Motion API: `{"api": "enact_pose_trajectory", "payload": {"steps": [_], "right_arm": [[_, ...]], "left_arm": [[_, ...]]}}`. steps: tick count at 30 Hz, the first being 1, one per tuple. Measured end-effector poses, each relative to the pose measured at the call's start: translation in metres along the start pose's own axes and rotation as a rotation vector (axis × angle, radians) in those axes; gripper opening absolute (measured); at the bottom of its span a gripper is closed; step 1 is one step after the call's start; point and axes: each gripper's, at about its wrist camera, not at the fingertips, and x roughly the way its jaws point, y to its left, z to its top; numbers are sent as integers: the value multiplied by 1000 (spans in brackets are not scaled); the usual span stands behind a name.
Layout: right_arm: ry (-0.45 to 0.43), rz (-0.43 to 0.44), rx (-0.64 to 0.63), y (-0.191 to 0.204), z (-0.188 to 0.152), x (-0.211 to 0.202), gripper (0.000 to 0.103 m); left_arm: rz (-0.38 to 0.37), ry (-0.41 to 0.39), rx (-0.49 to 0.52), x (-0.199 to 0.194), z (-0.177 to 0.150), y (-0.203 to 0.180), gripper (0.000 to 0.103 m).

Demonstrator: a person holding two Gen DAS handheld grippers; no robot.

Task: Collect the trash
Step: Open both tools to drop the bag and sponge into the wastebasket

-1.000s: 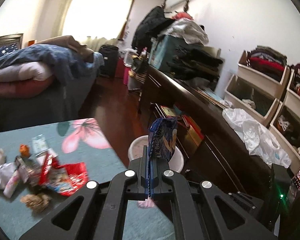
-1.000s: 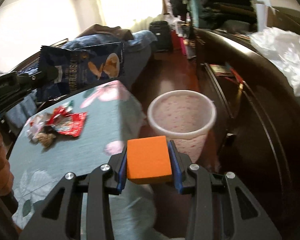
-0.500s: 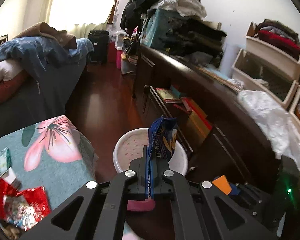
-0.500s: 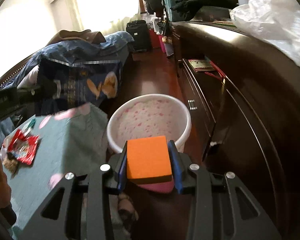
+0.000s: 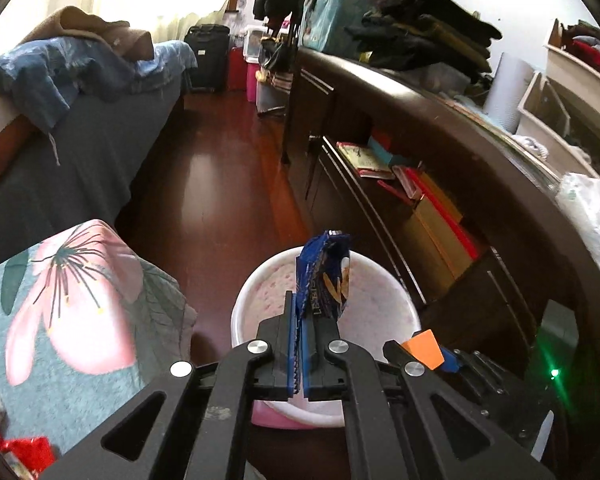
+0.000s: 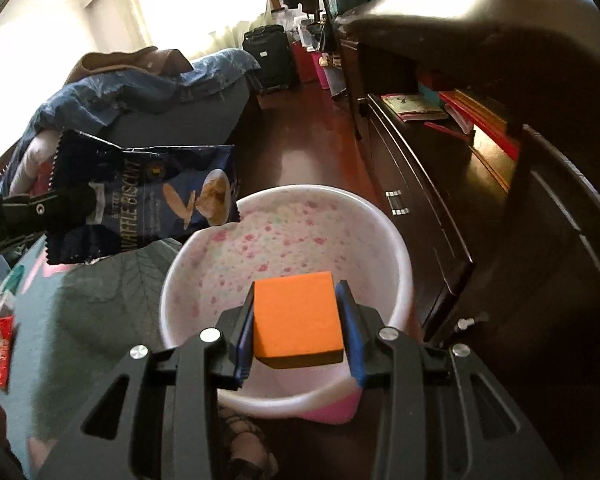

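Just over the bin (image 6: 396, 248), fingers clamp a wrapper (image 5: 324, 280) and an orange block (image 6: 298, 316).

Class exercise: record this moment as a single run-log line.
left gripper: shut on blue biscuit wrapper | right gripper: shut on orange block | both above white trash bin | nothing released yet

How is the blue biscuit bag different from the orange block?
The waffle biscuit wrapper is dark blue, thin and crinkly with printing on it; the orange block is plain, thick and boxy. The left gripper pinches the wrapper with its jaws almost together, while the right gripper clamps the block with its jaws spread wider. Both are held by a gripper near the white speckled bin.
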Motion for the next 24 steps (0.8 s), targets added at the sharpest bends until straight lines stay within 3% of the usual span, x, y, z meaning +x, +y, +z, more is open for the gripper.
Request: {"api": "enact_pose_trajectory", "payload": {"steps": [2,5,7,9,15,24], "right_arm": [[-4,-2,-13,1,1,9,39],[-20,-7,-22,2,1,13,41],[-22,-9,-19,1,1,15,44],[-24,-7,-14,-1,1,15,48],[-27,-19,-21,1,-1,3,56],[-65,-24,-45,21,-11,-54,73]], "left_arm": [[20,7,8,7,1,0,4],[40,9,7,11,3,1,21],[46,-11,-4,7,3,3,59],[56,-56,-9,-3,3,5,75],[56,-82,-4,-28,2,4,82],[83,-166,22,-104,-20,-3,92]]}}
